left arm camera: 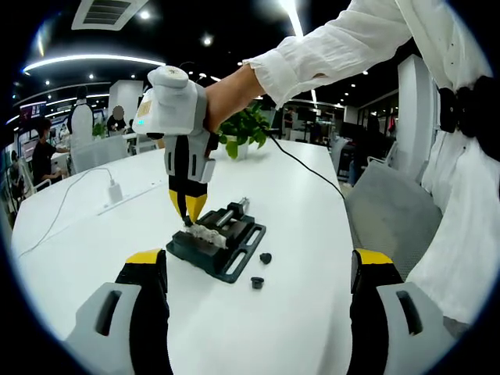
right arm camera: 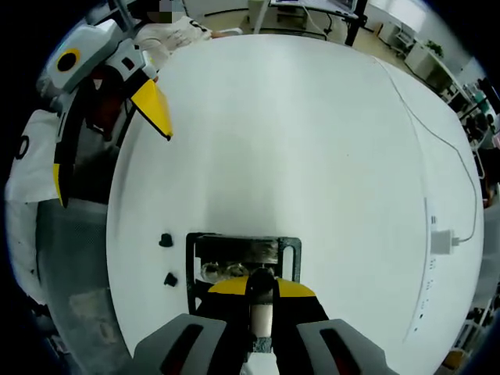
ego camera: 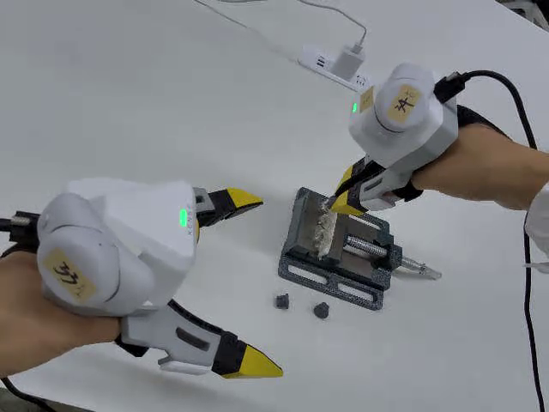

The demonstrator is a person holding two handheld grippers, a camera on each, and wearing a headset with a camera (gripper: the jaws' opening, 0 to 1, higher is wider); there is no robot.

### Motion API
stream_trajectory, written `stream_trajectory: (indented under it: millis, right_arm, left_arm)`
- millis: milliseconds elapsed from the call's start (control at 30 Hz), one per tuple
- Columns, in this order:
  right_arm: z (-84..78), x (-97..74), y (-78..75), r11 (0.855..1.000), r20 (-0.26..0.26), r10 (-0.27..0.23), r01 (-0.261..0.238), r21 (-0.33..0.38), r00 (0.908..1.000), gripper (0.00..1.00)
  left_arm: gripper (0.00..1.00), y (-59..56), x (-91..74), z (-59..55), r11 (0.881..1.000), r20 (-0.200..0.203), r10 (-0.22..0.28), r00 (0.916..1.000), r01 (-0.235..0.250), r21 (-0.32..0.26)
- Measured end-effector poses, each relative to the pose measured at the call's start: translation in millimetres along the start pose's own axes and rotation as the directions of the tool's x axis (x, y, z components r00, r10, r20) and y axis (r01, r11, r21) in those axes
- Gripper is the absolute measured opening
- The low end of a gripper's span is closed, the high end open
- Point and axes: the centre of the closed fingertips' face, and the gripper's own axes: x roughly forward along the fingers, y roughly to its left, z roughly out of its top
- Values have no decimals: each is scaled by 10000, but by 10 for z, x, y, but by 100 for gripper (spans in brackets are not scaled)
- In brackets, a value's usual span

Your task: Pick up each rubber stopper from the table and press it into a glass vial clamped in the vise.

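Note:
A dark vise (ego camera: 371, 273) stands on the white table with clear glass vials (ego camera: 327, 230) clamped in a row between its jaws. My right gripper (ego camera: 337, 204) points down over the row's far end, shut on a dark rubber stopper (right arm camera: 262, 280) right above the vials (right arm camera: 225, 270). Two loose stoppers (ego camera: 281, 301) (ego camera: 321, 311) lie on the table just in front of the vise. My left gripper (ego camera: 253, 283) hovers open to the left of the vise, holding nothing. The left gripper view has the vise (left arm camera: 234, 251), the stoppers (left arm camera: 256, 282) and the right gripper (left arm camera: 187, 209).
A white power strip (ego camera: 339, 64) with a charger and cable lies at the far side of the table. A black cable trails from the right gripper along the table's right side. A potted plant (left arm camera: 248, 129) stands at the table's far end.

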Motion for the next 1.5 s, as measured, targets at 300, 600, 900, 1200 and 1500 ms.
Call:
stream_trajectory:
  millis: [300,600,900,1200,1500]
  right_arm:
    - [-2,-12,-10,10000,213,-16,16,-17,9998,7]
    - [-16,-36,-2,10000,390,-3,1,42,9992,9]
    - [-46,-157,-23,9995,763,-278,267,155,9967,4]
    - [16,-152,-13,9996,1067,-142,115,265,9942,2]
    - [26,-89,21,9998,1002,-47,26,214,9950,1]
  left_arm:
    - [97,-2,-10,9,10000,-26,-6,10000,6,28]
    - [97,-9,-6,18,10000,15,2,10000,-2,13]
    - [97,-12,-5,4,10000,-23,9,10000,-9,-1]
    - [97,-11,-3,1,10000,-21,1,10000,-1,-27]
    - [96,0,-21,-21,10000,-64,28,10000,-29,-87]
